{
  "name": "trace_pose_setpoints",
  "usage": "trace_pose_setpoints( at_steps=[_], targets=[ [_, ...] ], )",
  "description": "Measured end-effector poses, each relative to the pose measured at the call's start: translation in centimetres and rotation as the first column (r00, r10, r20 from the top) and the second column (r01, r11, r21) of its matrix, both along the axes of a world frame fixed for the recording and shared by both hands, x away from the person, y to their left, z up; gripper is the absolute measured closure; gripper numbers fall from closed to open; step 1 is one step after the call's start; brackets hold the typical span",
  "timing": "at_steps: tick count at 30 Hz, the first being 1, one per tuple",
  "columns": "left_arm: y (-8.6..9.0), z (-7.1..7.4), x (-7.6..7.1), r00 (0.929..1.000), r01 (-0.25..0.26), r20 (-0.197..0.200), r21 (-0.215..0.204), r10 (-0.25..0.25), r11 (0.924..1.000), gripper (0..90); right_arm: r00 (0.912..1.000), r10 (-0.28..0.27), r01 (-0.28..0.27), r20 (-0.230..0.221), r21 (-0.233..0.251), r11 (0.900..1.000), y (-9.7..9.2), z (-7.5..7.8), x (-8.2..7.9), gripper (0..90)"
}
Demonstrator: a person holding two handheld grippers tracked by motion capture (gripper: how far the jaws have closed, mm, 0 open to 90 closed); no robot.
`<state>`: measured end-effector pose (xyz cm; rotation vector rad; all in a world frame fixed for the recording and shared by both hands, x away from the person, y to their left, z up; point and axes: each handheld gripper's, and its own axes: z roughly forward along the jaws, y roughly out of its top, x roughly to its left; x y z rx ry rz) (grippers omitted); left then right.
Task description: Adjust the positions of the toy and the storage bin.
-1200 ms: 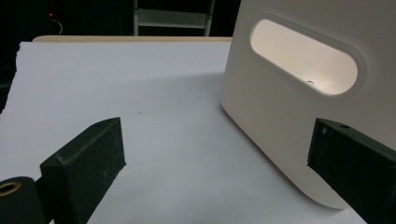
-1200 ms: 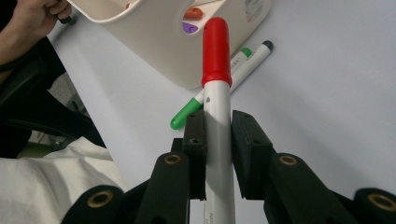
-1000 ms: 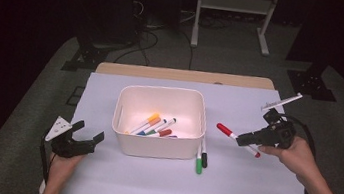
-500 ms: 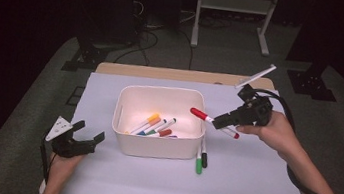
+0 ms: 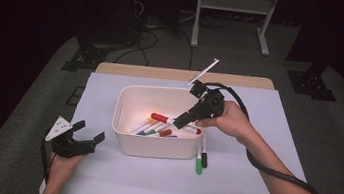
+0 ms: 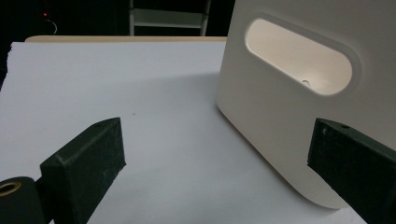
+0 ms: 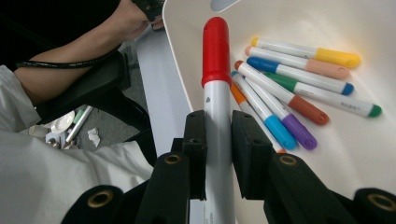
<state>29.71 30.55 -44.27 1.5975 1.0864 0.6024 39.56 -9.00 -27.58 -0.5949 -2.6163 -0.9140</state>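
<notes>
1. Right gripper (image 5: 180, 122) is clamped on a red-capped marker (image 5: 163, 119), both pads pressing the white barrel from either side (the right gripper view shows the grip plainly, with the red cap pointing away from the jaws).
2. Relative to the white bin (image 5: 128, 105), that gripper hangs over the open top, reaching in from the bin's right side, and the held marker sits above the bin's floor with its cap toward the bin's middle.
3. Inside the bin, in the right gripper view, a loose heap of markers (image 7: 299, 84) lies on the floor just beside the held one: caps in yellow, peach, blue, green, rust, light blue and purple can be told apart.
4. Outside the bin, against its front right corner, two more markers lie on the table sheet side by side: a green-capped marker (image 5: 199, 162) and a black-capped marker (image 5: 204, 157).
5. Left gripper (image 5: 85, 137) rests on the table (image 5: 158, 186) to the left of the bin, near its front left corner, with its jaws wide apart and nothing between them (the left gripper view looks across bare sheet at the bin's end wall and its oval handle cut-out).
</notes>
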Motion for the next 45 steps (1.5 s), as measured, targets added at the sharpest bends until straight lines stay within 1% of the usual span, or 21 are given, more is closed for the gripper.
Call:
trace_pose_setpoints(
  at_steps=[1, 2, 3, 6, 11, 14, 16, 20, 29, 31, 32, 33, 34, 35, 37, 38, 39, 40, 41, 44, 45],
  targets=[
    [0.0, 0.0, 0.0, 1.0, 0.001, 0.001, 0.0, -0.001, 1.0, 2.7, 1.0, 0.0, 0.0, 0.0, 0.0, 1.0, 0.0, 0.0, 0.0, 75.3],
    [0.0, 0.0, 0.0, 1.0, 0.002, 0.002, 0.0, -0.002, 1.0, 2.7, 0.9998, 0.017, -0.017, -0.005, -0.009, 0.9998, 1.1, -0.4, 0.3, 75.3],
    [0.0, 0.0, 0.0, 1.0, 0.002, 0.002, 0.0, -0.002, 1.0, 2.7, 0.9998, 0.017, -0.017, -0.005, -0.009, 0.9998, 1.1, -0.4, 0.3, 75.3],
    [0.0, 0.0, 0.0, 1.0, 0.001, 0.002, -0.003, -0.001, 1.0, 2.7, 0.9986, 0.048, -0.049, -0.022, -0.027, 0.9984, 2.9, -1.5, 0.7, 75.3],
    [0.1, 0.0, 0.0, 1.0, -0.001, 0.005, -0.002, 0.001, 1.0, 2.6, 0.9972, 0.063, -0.065, -0.04, -0.041, 0.9971, 4.3, -2.5, 1.2, 75.3],
    [0.1, 0.0, 0.0, 1.0, -0.001, 0.004, -0.002, 0.001, 1.0, 2.6, 0.997, 0.069, -0.071, -0.035, -0.072, 0.9949, 5.1, -3.2, 1.3, 75.2],
    [0.1, 0.0, 0.0, 1.0, 0.001, 0.004, -0.002, -0.001, 1.0, 2.7, 0.9986, 0.05, -0.052, -0.014, -0.111, 0.9925, 5.7, -3.7, 1.4, 64.3],
    [0.1, 0.0, 0.0, 1.0, 0.001, 0.005, -0.003, -0.001, 1.0, 2.6, 0.999, 0.043, -0.044, -0.006, -0.11, 0.993, 5.7, -3.8, 1.4, 64.9],
    [0.0, 0.0, 0.0, 1.0, 0.003, -0.002, -0.001, -0.003, 1.0, 2.7, 0.9998, -0.013, 0.014, 0.015, -0.058, 0.9983, 2.7, -2.6, 0.5, 64.9],
    [0.1, -0.1, 0.0, 1.0, -0.001, -0.004, -0.006, 0.001, 1.0, 2.7, 0.9993, -0.015, 0.017, 0.035, -0.048, 0.9987, 1.8, -2.2, 0.1, 64.9],
    [0.1, 0.0, -0.1, 1.0, -0.004, -0.003, -0.008, 0.004, 1.0, 2.7, 0.9989, -0.028, 0.029, 0.039, -0.029, 0.9992, 0.6, -1.7, -0.3, 64.8],
    [0.1, 0.0, -0.1, 1.0, -0.004, -0.003, -0.008, 0.004, 1.0, 2.6, 0.9989, -0.028, 0.029, 0.039, -0.029, 0.9992, 0.6, -1.7, -0.3, 64.8],
    [0.1, 0.0, -0.1, 1.0, -0.003, -0.005, -0.008, 0.003, 1.0, 2.6, 0.9977, -0.052, 0.052, 0.044, -0.008, 0.9986, -0.9, -1.3, -0.6, 64.8],
    [0.1, 0.0, -0.1, 1.0, -0.003, -0.005, -0.008, 0.003, 1.0, 2.7, 0.9977, -0.052, 0.052, 0.044, -0.008, 0.9986, -0.9, -1.3, -0.6, 64.8],
    [0.0, 0.0, -0.1, 1.0, -0.001, -0.006, -0.005, 0.001, 1.0, 2.6, 0.9956, -0.084, 0.084, 0.041, 0.013, 0.9964, -2.3, -0.8, -1.0, 64.8],
    [0.0, 0.0, -0.1, 1.0, -0.004, 0.0, -0.004, 0.004, 1.0, 2.7, 0.9943, -0.101, 0.1, 0.032, 0.046, 0.994, -3.8, -0.6, -1.4, 64.8],
    [0.0, 0.0, -0.1, 1.0, -0.004, 0.0, -0.004, 0.004, 1.0, 2.7, 0.9943, -0.101, 0.1, 0.032, 0.046, 0.994, -3.8, -0.6, -1.4, 64.8],
    [0.0, 0.1, -0.1, 1.0, -0.005, 0.004, -0.005, 0.005, 1.0, 2.7, 0.9922, -0.118, 0.116, 0.04, 0.047, 0.9922, -5.0, -0.4, -1.9, 64.7],
    [0.0, 0.1, -0.2, 1.0, -0.006, 0.005, -0.007, 0.006, 1.0, 2.7, 0.9922, -0.118, 0.116, 0.04, 0.047, 0.9922, -5.0, -0.4, -1.9, 64.7],
    [0.1, 0.1, -0.2, 1.0, -0.008, 0.003, -0.005, 0.008, 1.0, 2.7, 0.9859, -0.158, 0.154, 0.056, 0.067, 0.9858, -7.6, -0.3, -2.7, 64.0],
    [0.1, 0.1, -0.2, 1.0, -0.008, 0.003, -0.005, 0.008, 1.0, 2.7, 0.9859, -0.158, 0.154, 0.056, 0.067, 0.9858, -7.6, -0.3, -2.7, 64.0]
  ],
)
